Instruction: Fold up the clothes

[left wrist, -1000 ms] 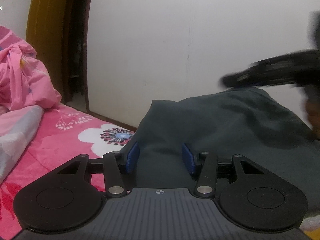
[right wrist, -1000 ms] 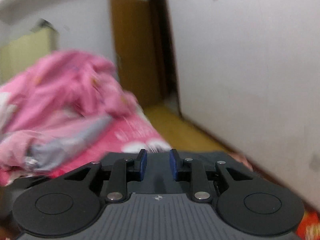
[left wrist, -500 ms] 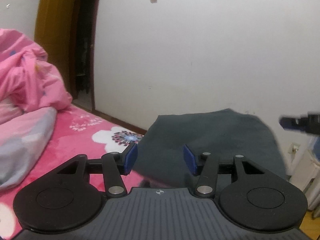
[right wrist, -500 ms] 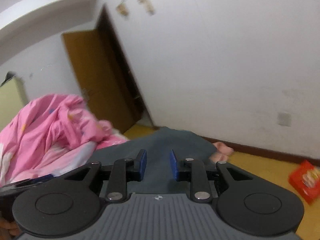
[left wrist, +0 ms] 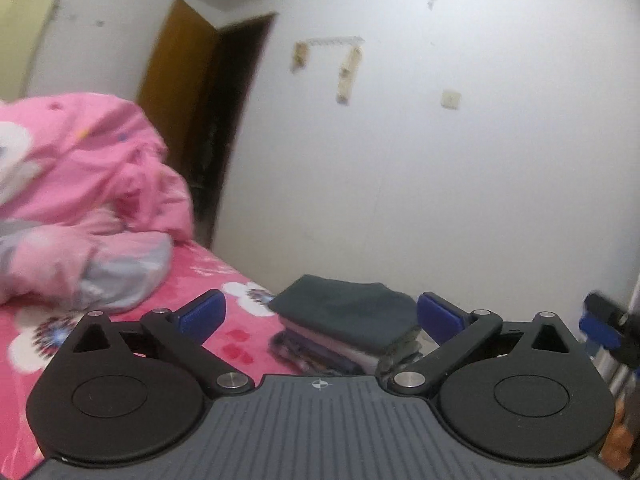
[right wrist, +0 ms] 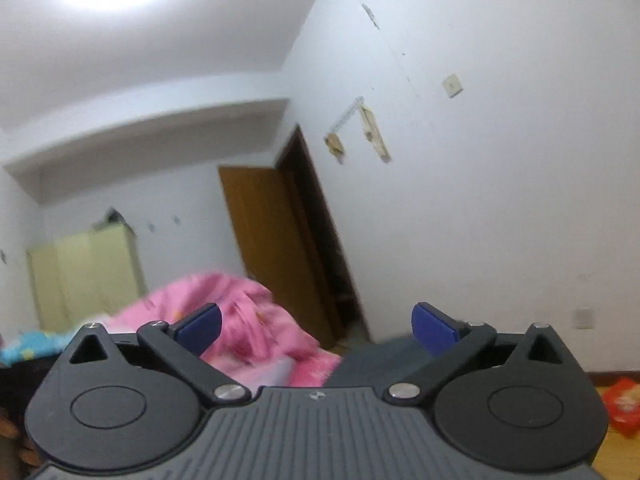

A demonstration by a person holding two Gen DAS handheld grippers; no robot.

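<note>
A folded dark grey garment [left wrist: 348, 308] tops a small stack of folded clothes [left wrist: 320, 350] near the edge of the pink flowered bed [left wrist: 236, 340]. My left gripper [left wrist: 320, 314] hangs back from the stack, jaws opening wide, with nothing pressed between its blue pads [left wrist: 202, 314]. My right gripper [right wrist: 316, 326] is also opening wide and holds nothing. Only a strip of the dark grey garment [right wrist: 380, 360] shows low between its fingers. The right gripper's blue tip [left wrist: 600, 326] appears at the right edge of the left wrist view.
A crumpled pink quilt [left wrist: 80, 200] is heaped on the bed at the left. A brown door [right wrist: 272, 248] stands open in the white wall behind. A pale cupboard [right wrist: 84, 276] is at the far left. A red packet [right wrist: 622, 402] lies on the wooden floor.
Both grippers' jaws went from partly closed to wide open. The dark grey garment, earlier spread close in front of them, now lies folded on the stack farther off. Both views swung upward.
</note>
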